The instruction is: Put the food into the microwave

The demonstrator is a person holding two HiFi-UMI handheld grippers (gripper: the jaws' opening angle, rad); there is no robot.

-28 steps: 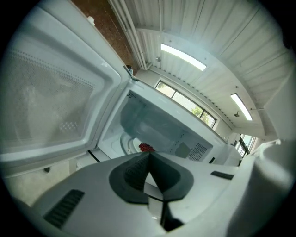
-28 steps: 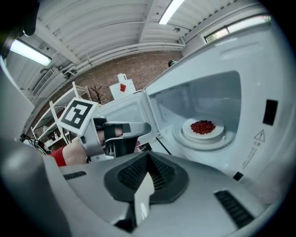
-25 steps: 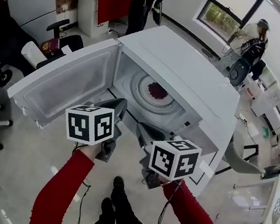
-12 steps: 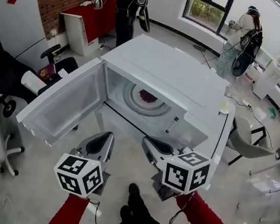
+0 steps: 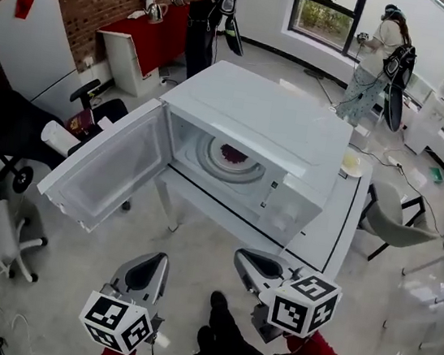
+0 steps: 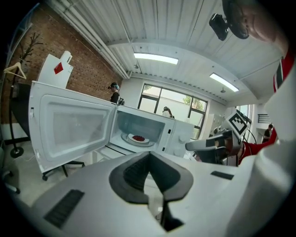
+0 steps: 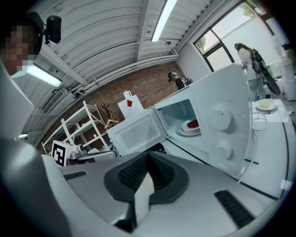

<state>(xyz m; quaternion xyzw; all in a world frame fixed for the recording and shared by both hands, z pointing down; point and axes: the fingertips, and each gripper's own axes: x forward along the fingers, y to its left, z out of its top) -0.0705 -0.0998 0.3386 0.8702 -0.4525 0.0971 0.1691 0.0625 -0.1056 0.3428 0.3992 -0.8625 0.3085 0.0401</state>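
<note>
Now left gripper, right gripper both closed, empty; one food plate in microwave.

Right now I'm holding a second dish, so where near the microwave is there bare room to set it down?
Bare: the strip of white table right of the microwave in the head view, from its front corner back to the small dish. Crowded: inside, the plate of food occupies the turntable. The open door takes the left side.

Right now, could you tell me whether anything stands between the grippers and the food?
Nothing visible does: the microwave door hangs wide open, and only open space separates the left gripper and right gripper from the food on the turntable.
</note>
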